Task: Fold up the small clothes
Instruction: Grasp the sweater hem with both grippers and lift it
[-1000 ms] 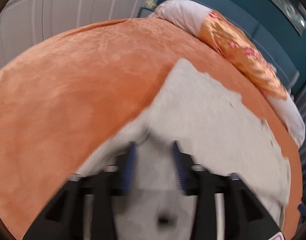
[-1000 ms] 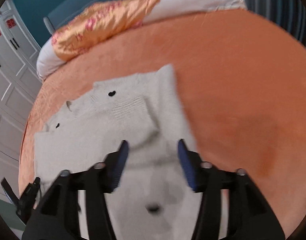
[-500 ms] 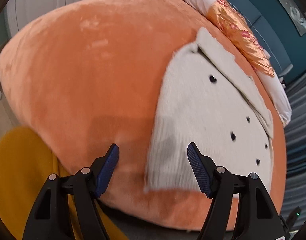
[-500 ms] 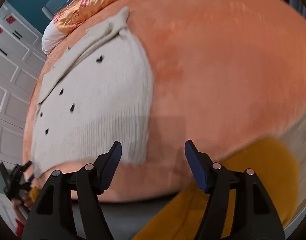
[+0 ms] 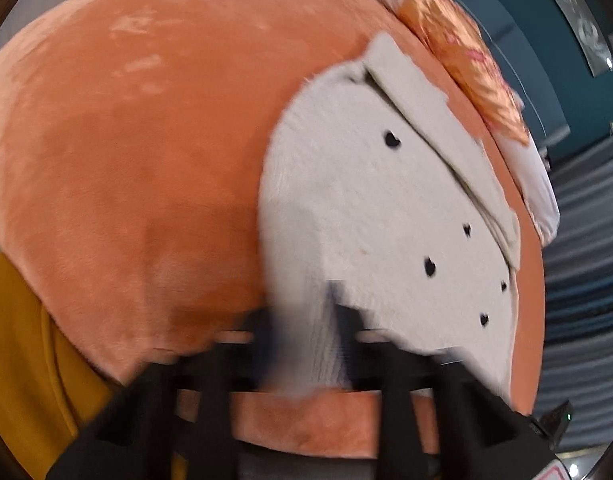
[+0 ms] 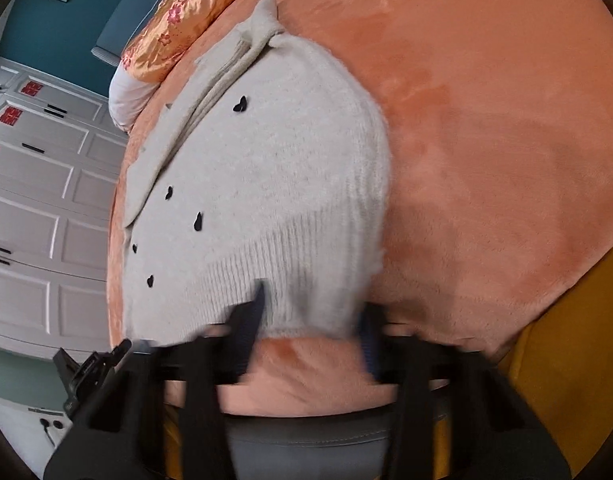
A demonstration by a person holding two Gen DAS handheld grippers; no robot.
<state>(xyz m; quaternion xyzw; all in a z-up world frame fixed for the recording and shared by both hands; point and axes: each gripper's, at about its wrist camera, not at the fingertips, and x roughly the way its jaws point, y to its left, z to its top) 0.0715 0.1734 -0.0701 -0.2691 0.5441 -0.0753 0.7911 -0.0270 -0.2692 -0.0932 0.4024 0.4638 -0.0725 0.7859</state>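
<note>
A cream knitted cardigan (image 5: 386,208) with small black heart buttons lies flat on the orange bedspread (image 5: 146,140), its ribbed hem at the bed's near edge. My left gripper (image 5: 304,320) is blurred; its jaws are closing on the hem's left corner, and a bunched strip of rib is pinched between them. In the right wrist view the cardigan (image 6: 266,168) fills the middle. My right gripper (image 6: 310,320) is closing on the hem's right corner, with the knit filling the gap between its blue fingers (image 6: 252,316).
A gold satin pillow (image 5: 466,64) and a white one lie at the head of the bed, against a teal wall. White wardrobe doors (image 6: 34,200) stand to the left of the bed (image 6: 486,120). A person's yellow garment (image 6: 566,340) shows by the bed's near edge.
Both grippers pulled back from over the cardigan to its near hem, tilted down, and went from wide open beside the hem corners to closing on them.
</note>
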